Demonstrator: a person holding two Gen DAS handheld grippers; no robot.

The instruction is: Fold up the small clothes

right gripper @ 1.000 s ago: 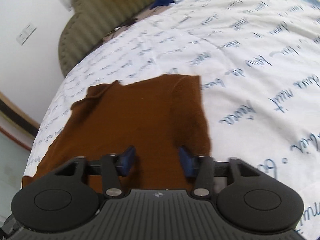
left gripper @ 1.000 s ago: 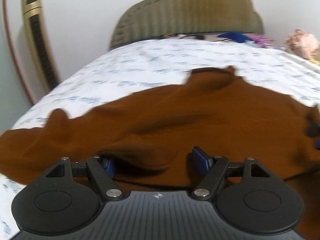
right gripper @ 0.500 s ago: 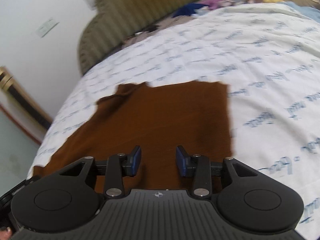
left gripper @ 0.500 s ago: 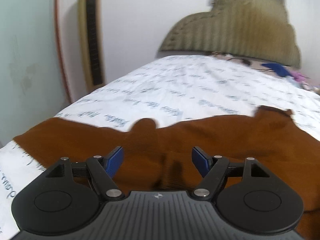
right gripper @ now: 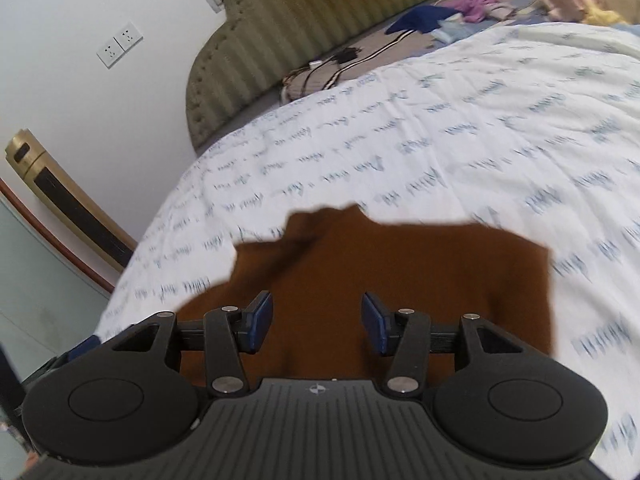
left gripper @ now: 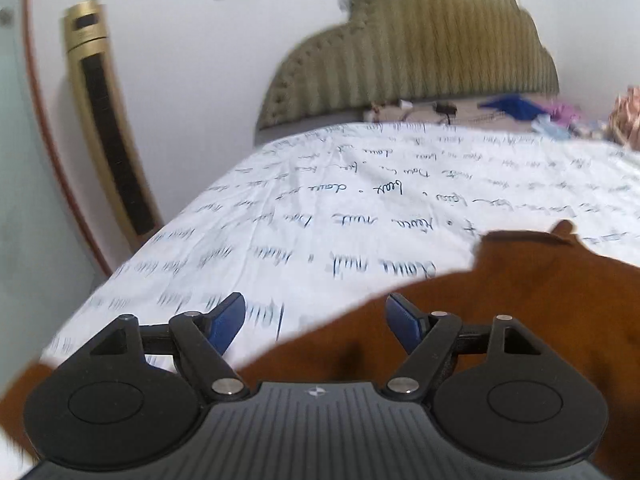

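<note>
in the left wrist view, the left gripper [left gripper: 314,320] has its two blue fingers [left gripper: 226,322] spread wide and nothing is between them. the left finger stands over the white bed sheet [left gripper: 320,216] with blue handwriting print. the right finger stands over the brown garment [left gripper: 540,300], which lies flat on the bed, under this finger and to the right of it, and reaches also below the gripper body to the left corner. ahead of the fingers, far behind, is the olive ribbed headboard [left gripper: 420,52], and left of the fingers, by the wall, a gold tower fan [left gripper: 108,120].

in the right wrist view, the right gripper [right gripper: 318,326] is opening; its blue fingers [right gripper: 260,320] are apart and do not press on anything. the brown garment [right gripper: 400,272] lies spread on the sheet just under and ahead of both fingers, and its far edge has a small raised fold ahead of the left finger. far ahead and to the right of the fingers, a few small clothes [right gripper: 452,16] lie near the headboard [right gripper: 300,20].
</note>
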